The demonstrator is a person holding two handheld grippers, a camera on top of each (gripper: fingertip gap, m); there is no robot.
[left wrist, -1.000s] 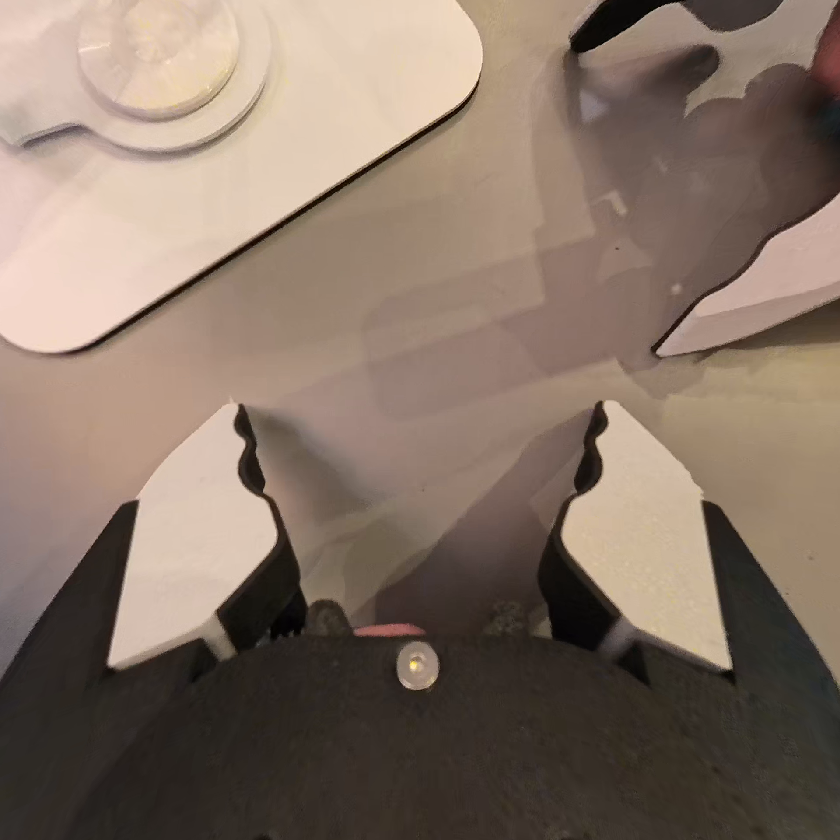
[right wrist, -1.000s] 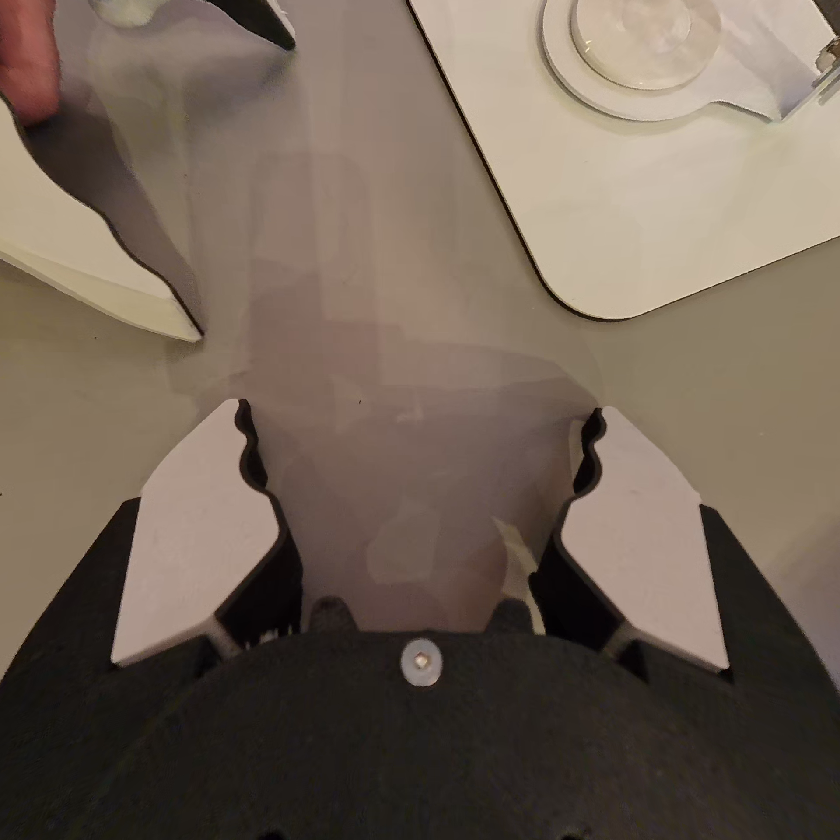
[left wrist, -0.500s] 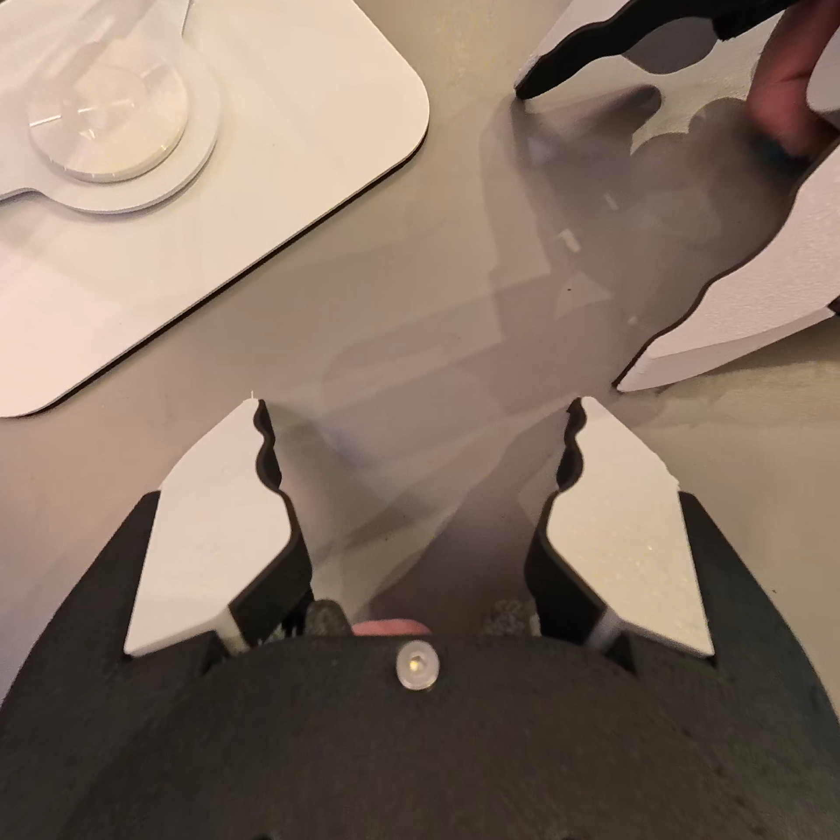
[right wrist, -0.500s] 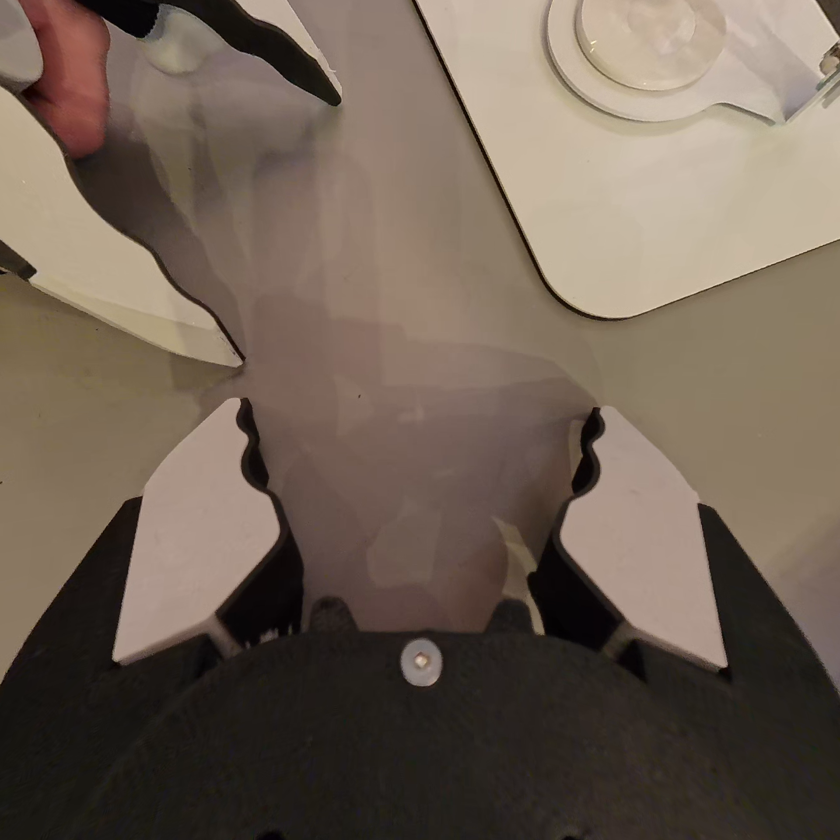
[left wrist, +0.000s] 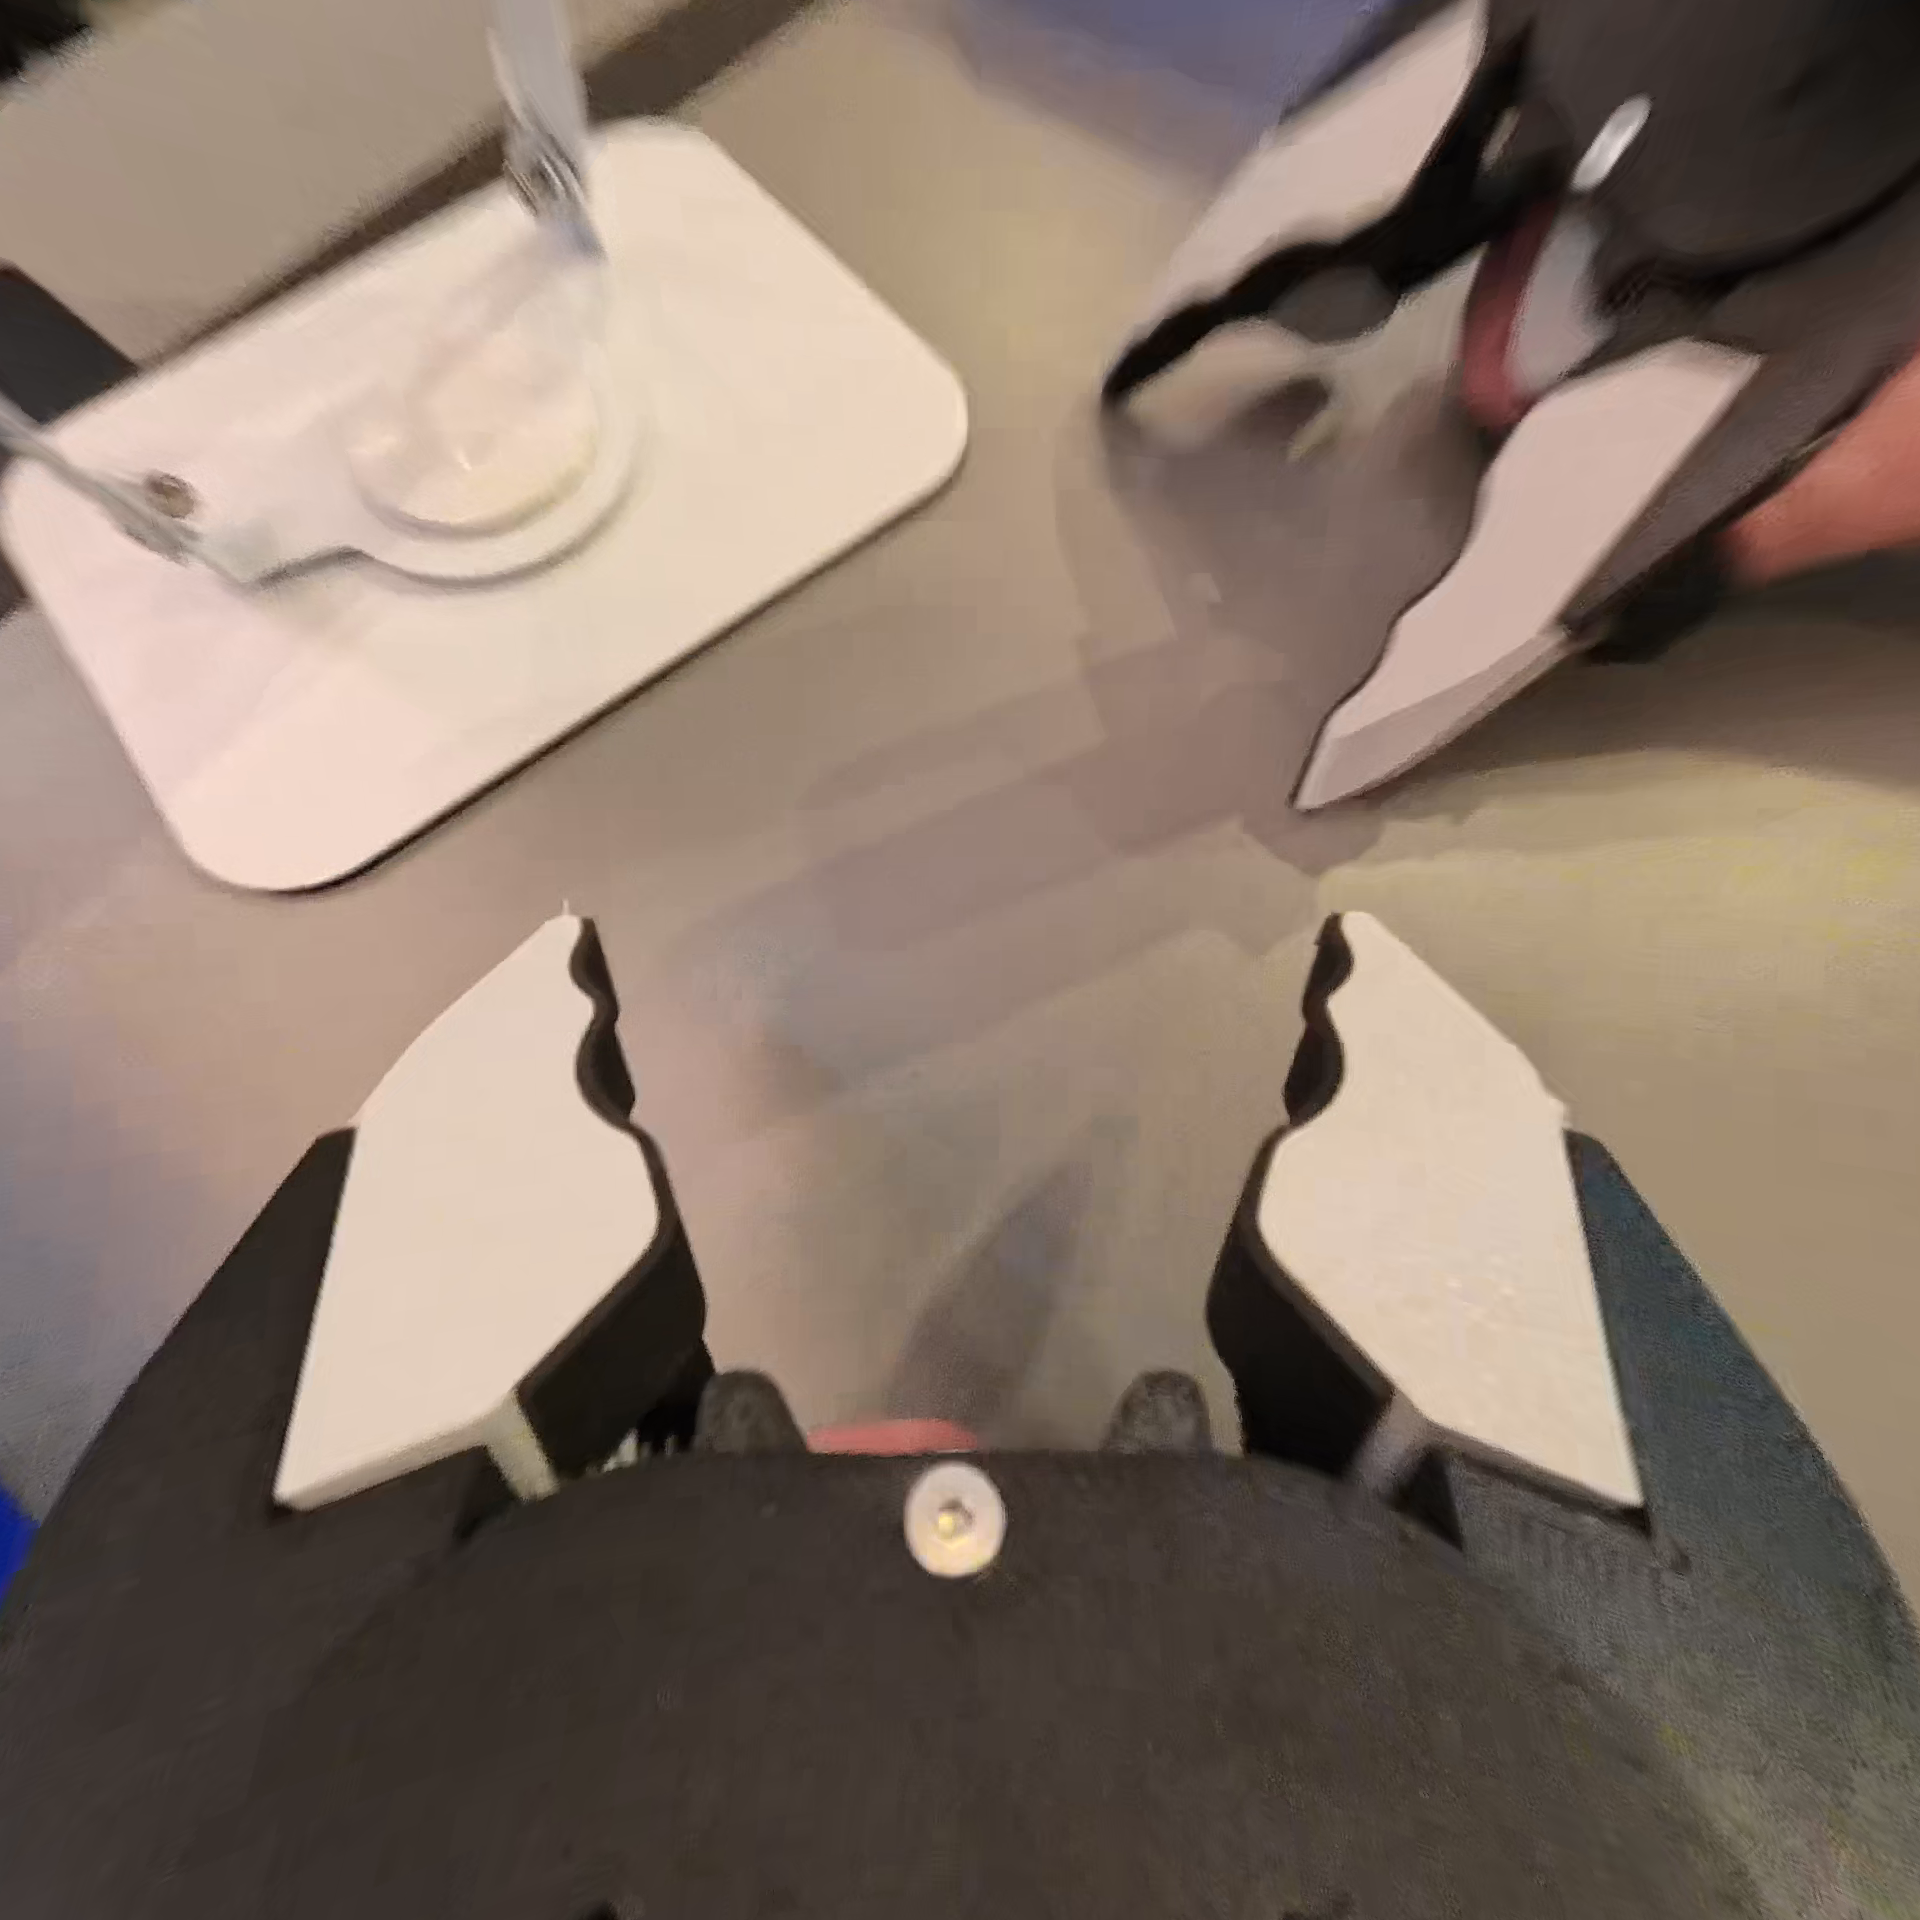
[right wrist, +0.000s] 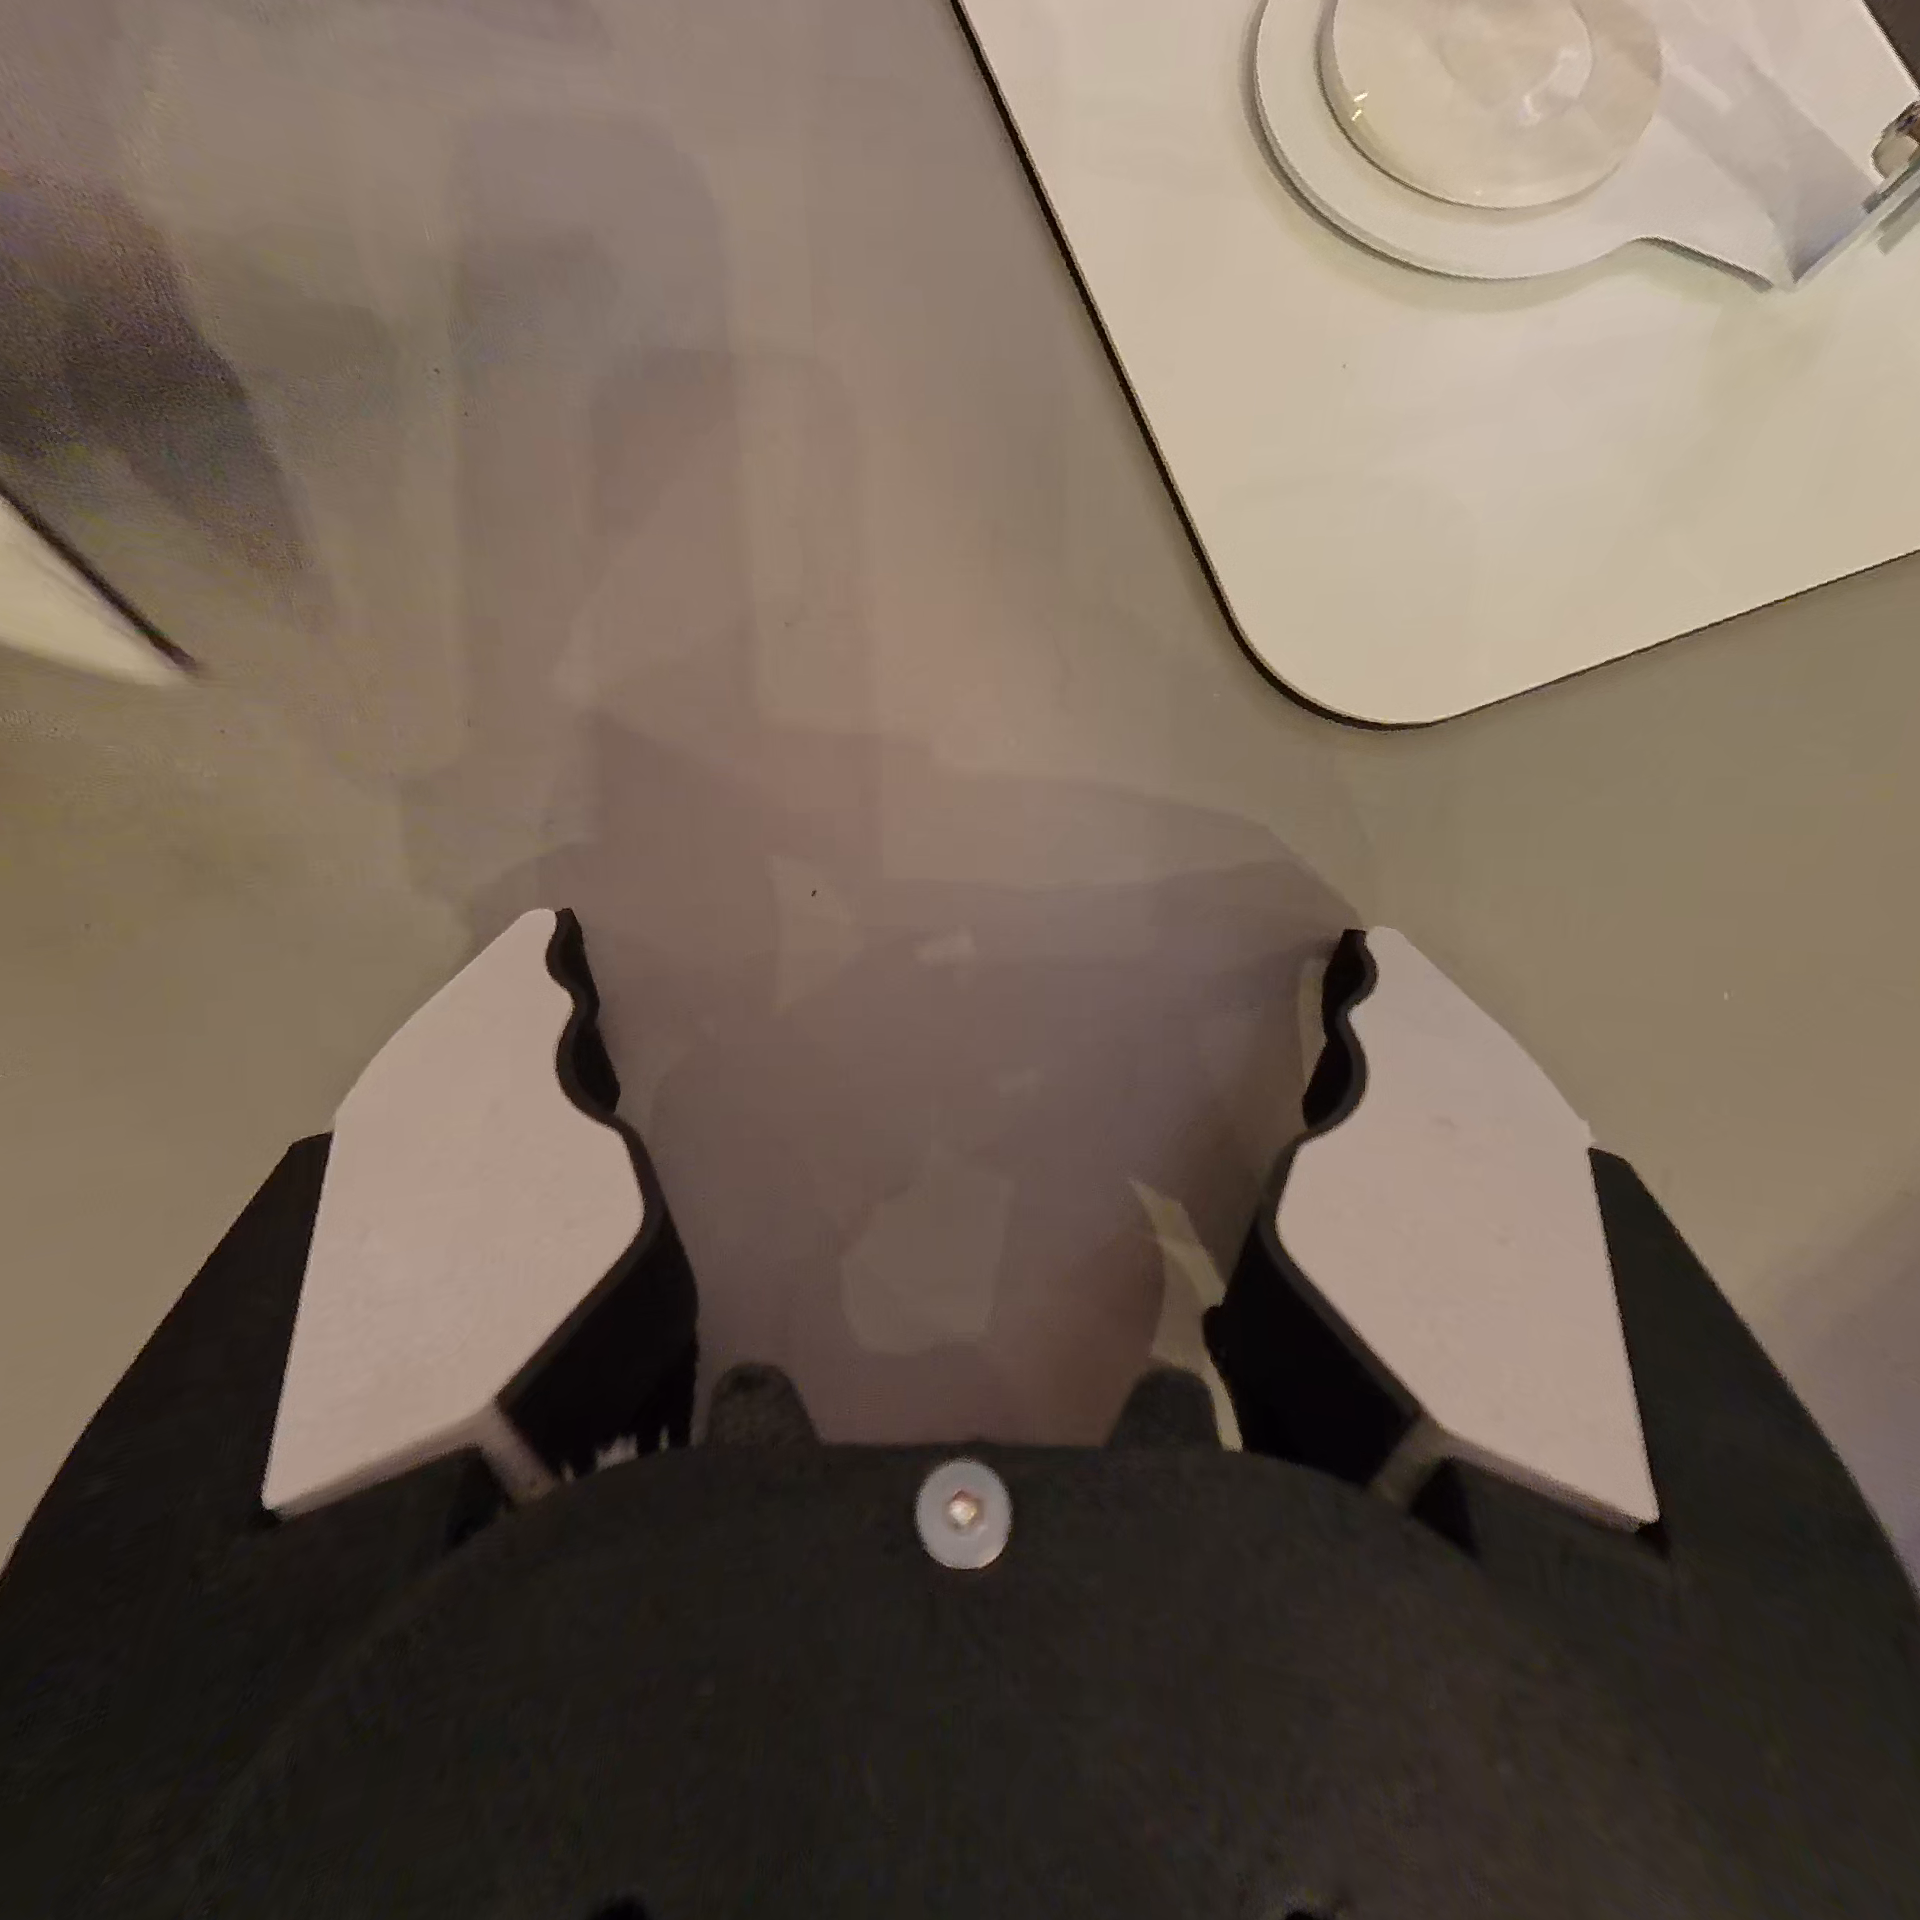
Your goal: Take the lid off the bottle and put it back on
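No bottle or lid shows in either view. My left gripper (left wrist: 956, 935) is open and empty above the grey table. My right gripper (right wrist: 961, 935) is also open and empty, low over the table. The right gripper also shows in the left wrist view (left wrist: 1216, 592) at the upper right, open, with one white fingertip close to the table and a hand (left wrist: 1818, 499) behind it. A blurred white finger of the left gripper (right wrist: 62, 603) shows at the far left edge of the right wrist view.
A white rounded board (left wrist: 520, 644) lies on the table to the upper left, carrying a clear plastic stand (left wrist: 468, 447) with a round base and upright clear struts. The same board (right wrist: 1455, 468) and round base (right wrist: 1486, 94) lie at the upper right of the right wrist view.
The left wrist view has pulled back and tilted up, so more of the board, the stand and the right gripper show. The left gripper's finger slid to the right view's left edge. The right gripper held still.
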